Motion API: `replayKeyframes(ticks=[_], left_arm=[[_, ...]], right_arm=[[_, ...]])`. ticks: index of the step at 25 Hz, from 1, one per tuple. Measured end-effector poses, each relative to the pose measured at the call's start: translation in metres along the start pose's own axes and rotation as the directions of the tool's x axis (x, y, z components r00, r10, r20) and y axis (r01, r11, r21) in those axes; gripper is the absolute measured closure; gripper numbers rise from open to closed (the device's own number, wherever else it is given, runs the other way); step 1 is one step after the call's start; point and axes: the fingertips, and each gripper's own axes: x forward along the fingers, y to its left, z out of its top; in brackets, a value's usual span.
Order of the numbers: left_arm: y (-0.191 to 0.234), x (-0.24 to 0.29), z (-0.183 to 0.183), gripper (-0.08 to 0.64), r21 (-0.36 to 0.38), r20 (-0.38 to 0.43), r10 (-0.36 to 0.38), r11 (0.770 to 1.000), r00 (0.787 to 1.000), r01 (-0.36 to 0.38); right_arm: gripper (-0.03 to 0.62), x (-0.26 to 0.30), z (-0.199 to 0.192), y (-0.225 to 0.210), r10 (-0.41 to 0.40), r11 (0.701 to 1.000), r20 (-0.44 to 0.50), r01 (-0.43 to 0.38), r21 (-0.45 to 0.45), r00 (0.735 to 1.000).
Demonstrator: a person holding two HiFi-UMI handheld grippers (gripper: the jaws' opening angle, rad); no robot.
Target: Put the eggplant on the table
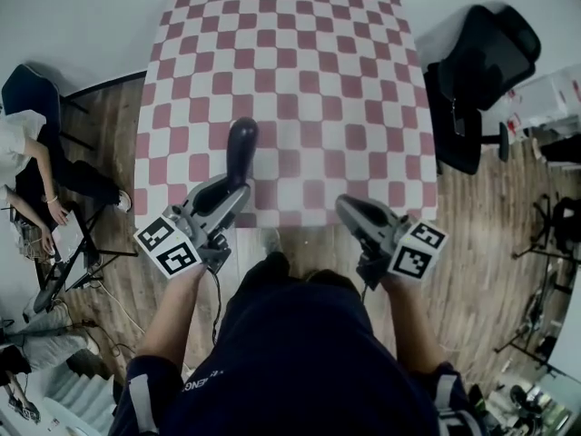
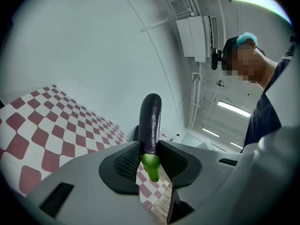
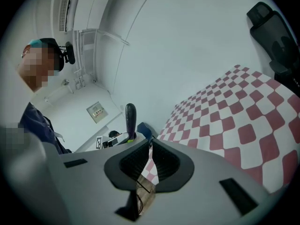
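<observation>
A dark purple eggplant (image 1: 241, 148) with a green stem sticks forward from my left gripper (image 1: 234, 191), above the near part of the red-and-white checked table (image 1: 309, 80). In the left gripper view the pads clamp the eggplant (image 2: 151, 118) at its stem end, the green stem (image 2: 151, 167) pokes back between them, and the left gripper (image 2: 150, 154) is shut on it. My right gripper (image 1: 347, 207) hovers at the table's near edge, to the right of the left one. Its jaws (image 3: 151, 150) stand nearly together with nothing between them. From there the eggplant (image 3: 131, 118) shows off to the left.
A black office chair (image 1: 477, 80) stands at the table's right side. A person (image 1: 27, 153) sits at the left beside a stand (image 1: 73, 262) on the wood floor. The table's near edge (image 1: 290, 223) runs just in front of my body.
</observation>
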Motion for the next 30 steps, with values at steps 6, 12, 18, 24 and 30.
replayKeyframes(ticks=[6, 12, 18, 24, 30], left_arm=[[0.032, 0.018, -0.002, 0.425, 0.014, -0.016, 0.026, 1.000, 1.000, -0.026], [0.075, 0.036, 0.011, 0.425, -0.005, -0.059, 0.085, 0.996, 0.995, -0.086], [0.117, 0.066, -0.014, 0.425, 0.016, -0.128, 0.185, 0.983, 0.974, -0.184], [0.170, 0.107, -0.039, 0.425, 0.049, -0.223, 0.305, 0.952, 0.926, -0.302], [0.217, 0.141, -0.068, 0.425, 0.102, -0.337, 0.400, 0.915, 0.852, -0.390]], right_arm=[[0.572, 0.012, 0.007, -0.027, 0.003, 1.000, 0.011, -0.003, 0.008, 1.000], [0.572, 0.042, 0.038, -0.046, 0.006, 1.000, -0.034, -0.005, 0.029, 0.999], [0.572, 0.057, 0.040, -0.079, 0.043, 0.999, -0.130, -0.042, 0.014, 0.991], [0.574, 0.061, 0.046, -0.117, 0.068, 0.997, -0.205, -0.061, 0.043, 0.976], [0.572, 0.059, 0.042, -0.148, 0.081, 0.995, -0.249, -0.063, 0.079, 0.965]])
